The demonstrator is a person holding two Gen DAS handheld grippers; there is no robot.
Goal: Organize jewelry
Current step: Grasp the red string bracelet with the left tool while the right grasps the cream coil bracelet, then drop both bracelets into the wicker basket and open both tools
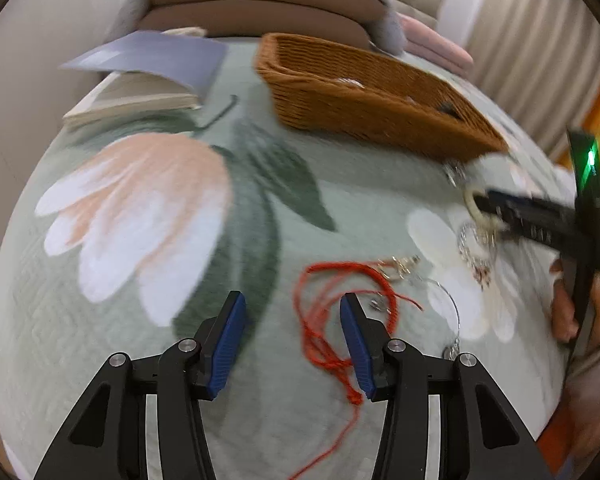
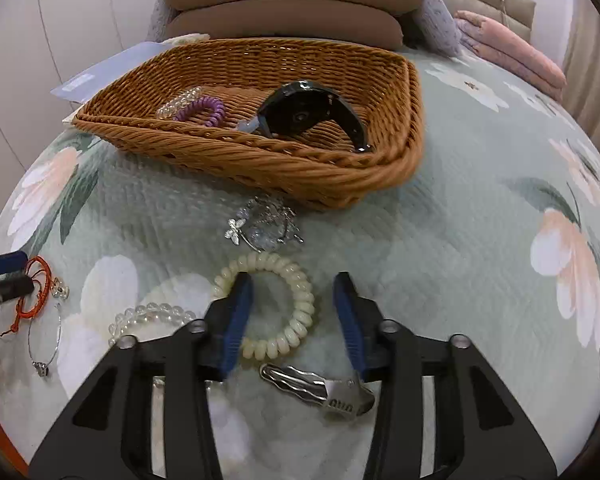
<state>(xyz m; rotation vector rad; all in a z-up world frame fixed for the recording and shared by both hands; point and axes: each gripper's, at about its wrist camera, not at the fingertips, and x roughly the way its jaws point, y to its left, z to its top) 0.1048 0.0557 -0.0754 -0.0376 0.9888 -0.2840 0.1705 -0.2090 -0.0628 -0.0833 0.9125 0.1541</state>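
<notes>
A brown wicker basket (image 2: pixel 340 176) sits on the floral bedspread; it also shows in the left wrist view (image 1: pixel 364 100). It holds a black watch (image 2: pixel 312 110), a purple coil tie (image 2: pixel 204 110) and a clear bead bracelet (image 2: pixel 178 102). My right gripper (image 2: pixel 294 306) is open over a cream coil hair tie (image 2: pixel 288 308); its left finger lies inside the ring. A silver hair clip (image 2: pixel 316 390) lies below it. My left gripper (image 1: pixel 292 336) is open over a red cord bracelet (image 1: pixel 324 320). A silver butterfly piece (image 2: pixel 260 228), a clear bead bracelet (image 2: pixel 152 318) and a thin wire bangle (image 2: pixel 44 340) lie nearby.
A book with a blue cover (image 1: pixel 148 76) lies on the far left of the bed. Brown pillows (image 2: pixel 288 4) and a pink folded blanket (image 2: pixel 512 52) are at the head. Curtains (image 1: pixel 540 28) hang at the right.
</notes>
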